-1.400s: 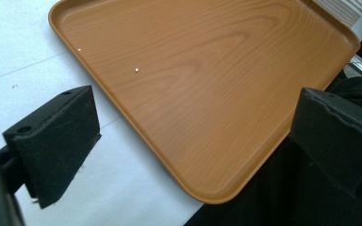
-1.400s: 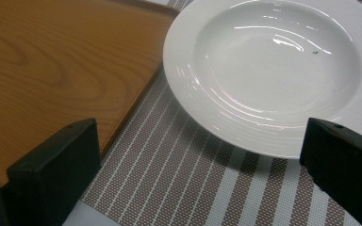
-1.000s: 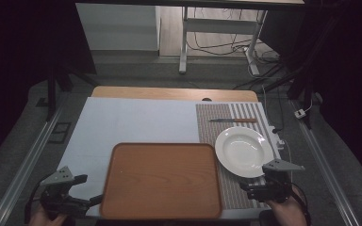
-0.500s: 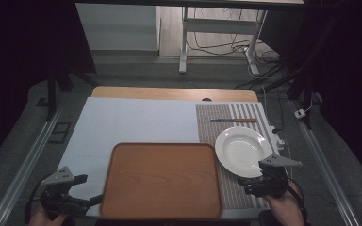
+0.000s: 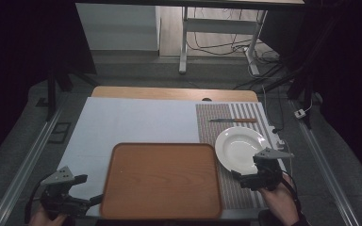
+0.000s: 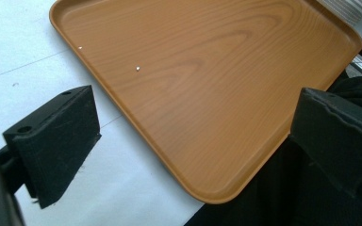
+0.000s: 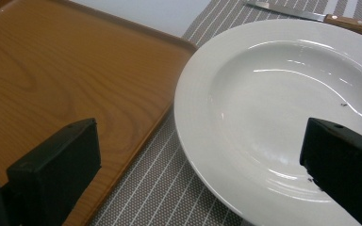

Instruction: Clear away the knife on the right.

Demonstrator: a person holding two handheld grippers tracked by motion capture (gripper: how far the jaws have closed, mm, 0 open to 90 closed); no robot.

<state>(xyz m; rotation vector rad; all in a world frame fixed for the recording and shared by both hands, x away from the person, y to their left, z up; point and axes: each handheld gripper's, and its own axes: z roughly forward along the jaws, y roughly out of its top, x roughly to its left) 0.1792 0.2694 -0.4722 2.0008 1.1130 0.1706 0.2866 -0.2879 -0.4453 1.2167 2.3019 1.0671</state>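
A brown wooden tray (image 5: 162, 179) (image 6: 207, 89) (image 7: 52, 80) lies empty at the table's near middle. A white deep plate (image 5: 239, 148) (image 7: 283, 108) rests on the striped mat (image 5: 226, 188) just right of the tray. My right gripper (image 5: 246, 178) hovers open at the plate's near rim, its jaws spread with nothing between them (image 7: 202, 174). At the tray's near left corner my left gripper (image 5: 86, 202) is open, its jaws straddling that corner (image 6: 188, 155) without touching it.
A knife (image 5: 233, 120) (image 7: 311, 16) with a wooden handle lies on the striped mat beyond the plate. A pale blue cloth (image 5: 132, 122) covers the table's left and middle. Metal rails run along both sides of the table.
My right gripper has moved forward and left, closer to the plate's near rim. The left gripper has hardly moved.
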